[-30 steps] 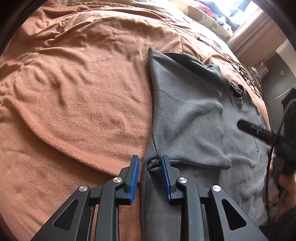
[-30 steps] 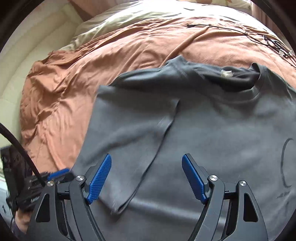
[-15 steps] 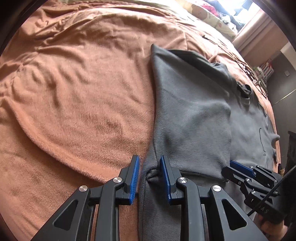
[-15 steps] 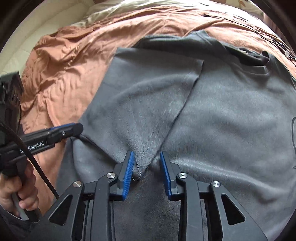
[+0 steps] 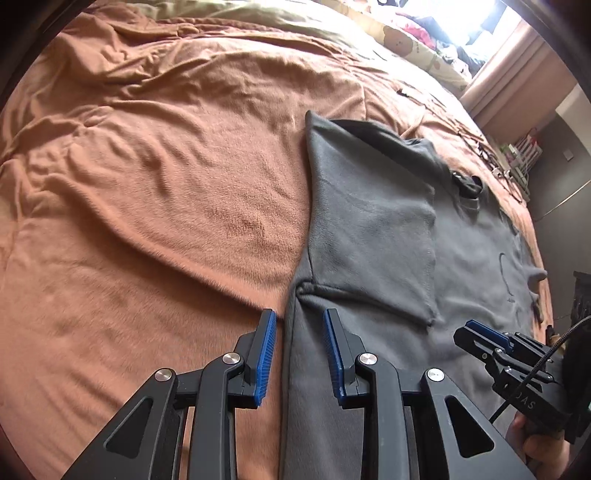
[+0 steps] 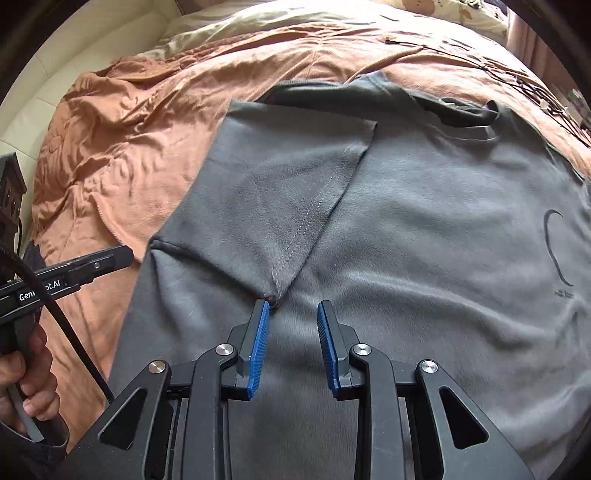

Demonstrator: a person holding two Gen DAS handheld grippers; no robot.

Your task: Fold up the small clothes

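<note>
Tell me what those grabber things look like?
Each gripper is black, with two fingers tipped by ribbed blue pads and round silver bolts at the joints. The left gripper shows white lettering on its side, and a black cable hangs from it. The right gripper also trails a thin black cable and has faint letters on its body. No sleeves show.

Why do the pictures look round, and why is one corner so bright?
Both views come through fisheye lenses, so the bed's orange blanket bulges and dark lens rims fill the corners. In the left wrist view, window light washes out the top right; in the right wrist view, the grey T-shirt is evenly lit, slightly soft.
</note>
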